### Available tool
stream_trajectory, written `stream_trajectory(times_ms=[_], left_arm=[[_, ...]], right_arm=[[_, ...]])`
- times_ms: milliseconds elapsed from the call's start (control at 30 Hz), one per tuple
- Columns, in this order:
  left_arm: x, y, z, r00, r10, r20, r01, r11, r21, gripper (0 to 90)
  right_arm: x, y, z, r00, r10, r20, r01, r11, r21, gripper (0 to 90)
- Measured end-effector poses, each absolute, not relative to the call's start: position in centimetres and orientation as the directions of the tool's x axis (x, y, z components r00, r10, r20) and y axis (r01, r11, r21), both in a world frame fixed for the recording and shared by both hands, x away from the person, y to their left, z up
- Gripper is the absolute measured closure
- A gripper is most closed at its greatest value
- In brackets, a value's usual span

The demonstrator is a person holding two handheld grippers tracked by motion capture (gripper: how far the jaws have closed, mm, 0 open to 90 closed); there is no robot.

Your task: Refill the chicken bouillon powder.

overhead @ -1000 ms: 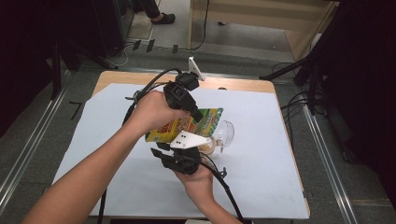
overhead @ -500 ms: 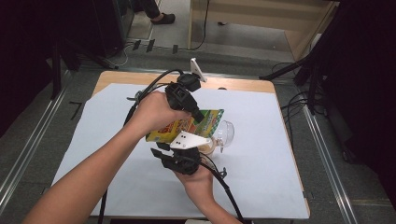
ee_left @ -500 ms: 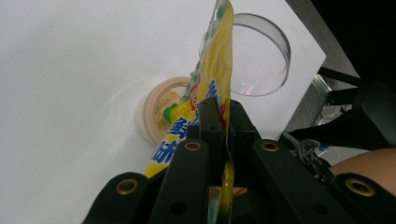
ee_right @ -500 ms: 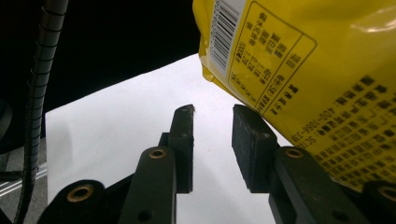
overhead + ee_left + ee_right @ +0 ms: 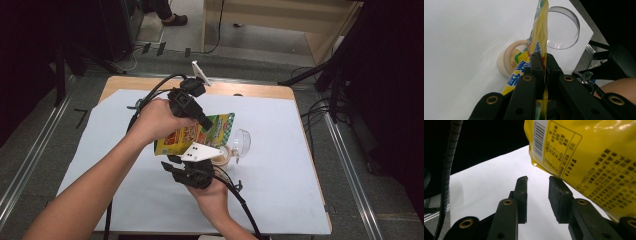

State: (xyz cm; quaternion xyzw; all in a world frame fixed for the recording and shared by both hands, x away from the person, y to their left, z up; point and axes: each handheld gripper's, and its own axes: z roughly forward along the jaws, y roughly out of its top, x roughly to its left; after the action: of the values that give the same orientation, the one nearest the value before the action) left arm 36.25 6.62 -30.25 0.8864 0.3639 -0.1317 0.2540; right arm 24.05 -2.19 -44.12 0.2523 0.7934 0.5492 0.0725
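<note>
A yellow printed pouch hangs tilted over a small round jar of tan powder. My left gripper is shut on the pouch's edge from above. In the left gripper view the pouch runs up between the closed jaws, with the jar just beneath its lower end. My right gripper sits low at the near side of the pouch. In the right gripper view its jaws stand apart with nothing between them, and the pouch's back hangs above and to the right.
A clear round lid lies on the white sheet just right of the jar; it also appears in the left gripper view. Cables trail from both grippers. The wooden table edge runs along the back.
</note>
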Motion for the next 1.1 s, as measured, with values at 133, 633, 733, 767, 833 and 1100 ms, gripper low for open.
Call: stream_trajectory(times_ms=[133,633,733,767,833,1100], left_arm=[[36.2,7.4,-30.3,0.702,0.576,-0.419,0.711,-0.605,0.358,88.6],[35.5,10.4,-31.1,0.707,0.524,-0.474,0.704,-0.583,0.405,89.2],[35.3,11.1,-31.4,0.704,0.522,-0.482,0.708,-0.574,0.412,89.8],[35.3,11.3,-31.5,0.7,0.524,-0.486,0.712,-0.567,0.413,90.0],[35.3,11.9,-31.8,0.694,0.517,-0.501,0.718,-0.555,0.421,90.0],[35.2,13.2,-32.7,0.684,0.474,-0.555,0.726,-0.521,0.449,90.0]], right_arm=[[23.9,-2.0,-44.5,-0.864,0.474,0.169,0.331,0.284,0.9,69.0],[23.3,-2.0,-45.3,-0.875,0.452,0.172,0.337,0.315,0.887,66.3],[23.3,-2.2,-45.4,-0.879,0.445,0.173,0.334,0.316,0.888,64.8],[23.2,-2.3,-45.4,-0.878,0.446,0.172,0.334,0.316,0.888,64.6],[23.2,-2.4,-45.3,-0.878,0.446,0.172,0.335,0.318,0.887,64.4],[23.2,-2.9,-45.4,-0.877,0.448,0.172,0.336,0.318,0.887,63.1]])
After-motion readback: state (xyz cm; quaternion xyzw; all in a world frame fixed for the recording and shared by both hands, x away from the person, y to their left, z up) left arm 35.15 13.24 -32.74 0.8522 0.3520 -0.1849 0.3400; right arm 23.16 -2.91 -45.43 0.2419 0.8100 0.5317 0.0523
